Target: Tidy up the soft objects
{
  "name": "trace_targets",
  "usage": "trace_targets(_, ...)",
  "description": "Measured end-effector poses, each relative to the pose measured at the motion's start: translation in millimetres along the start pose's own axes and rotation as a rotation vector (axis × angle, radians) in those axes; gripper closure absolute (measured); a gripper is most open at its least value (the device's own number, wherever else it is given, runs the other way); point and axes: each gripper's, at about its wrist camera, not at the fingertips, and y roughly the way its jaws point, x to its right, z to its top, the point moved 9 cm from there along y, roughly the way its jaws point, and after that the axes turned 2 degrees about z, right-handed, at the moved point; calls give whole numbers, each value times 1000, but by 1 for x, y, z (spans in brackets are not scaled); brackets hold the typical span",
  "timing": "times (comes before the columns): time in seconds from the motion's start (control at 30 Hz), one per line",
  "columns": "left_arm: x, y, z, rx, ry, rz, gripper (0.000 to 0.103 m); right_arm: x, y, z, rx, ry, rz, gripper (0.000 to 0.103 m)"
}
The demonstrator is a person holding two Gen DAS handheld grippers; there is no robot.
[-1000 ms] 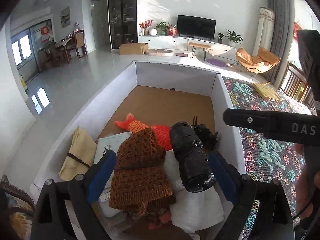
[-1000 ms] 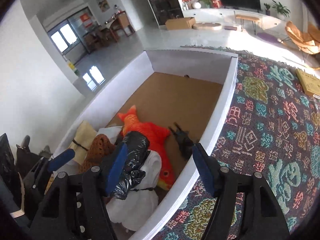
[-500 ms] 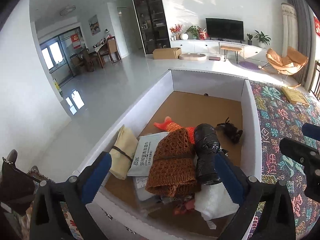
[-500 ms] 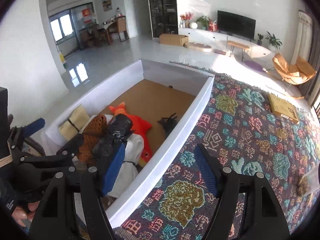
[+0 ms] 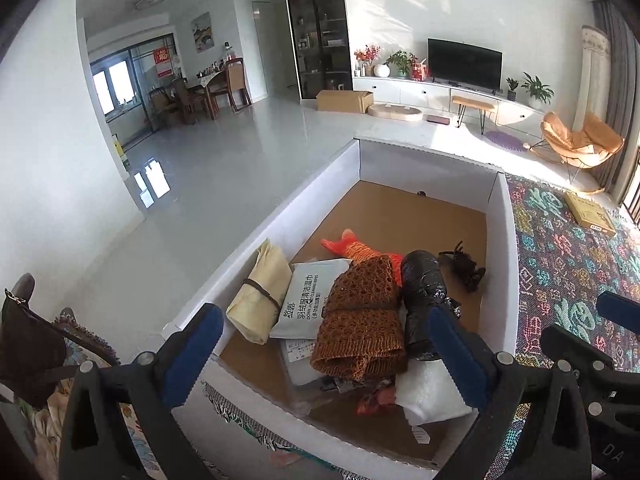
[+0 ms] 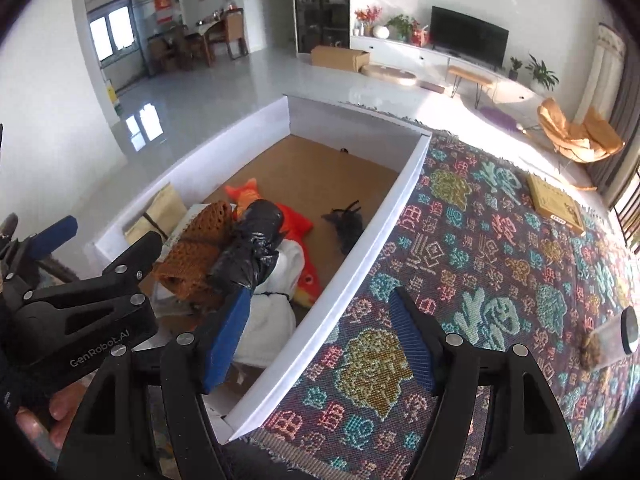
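Note:
A white-walled box (image 5: 336, 168) with a brown floor holds soft things: a brown knit roll (image 5: 362, 320), a black plastic roll (image 5: 422, 294), an orange fish plush (image 5: 352, 246), a white bundle (image 5: 432, 392), a cream cloth roll (image 5: 262, 294), a wipes pack (image 5: 306, 302) and a small black item (image 5: 466, 266). The same pile shows in the right wrist view, with the knit roll (image 6: 200, 248) and black roll (image 6: 252, 248). My left gripper (image 5: 320, 354) is open and empty above the box's near end. My right gripper (image 6: 320, 336) is open and empty over the box's right wall (image 6: 360, 256).
A patterned rug (image 6: 500, 264) covers the surface right of the box, with a flat yellow-brown box (image 6: 554, 202) at its far side and a clear jar (image 6: 612, 338) at the right edge. A dark bag (image 5: 28, 344) sits at the left.
Both grippers have pulled back and up from the pile, open and empty. The black roll and knit roll stay in the box. The right gripper has shifted right over the box wall and rug.

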Motion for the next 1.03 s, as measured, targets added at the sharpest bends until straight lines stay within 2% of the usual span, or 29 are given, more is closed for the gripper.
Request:
trace_targets(0.83, -10, 9, -2, 4, -8, 48, 2, -7, 4, -3, -9, -21, -11, 28)
trace_targets(1.03, -10, 3, -1, 32, -33, 14, 2, -7, 3, -5, 6, -14, -3, 28)
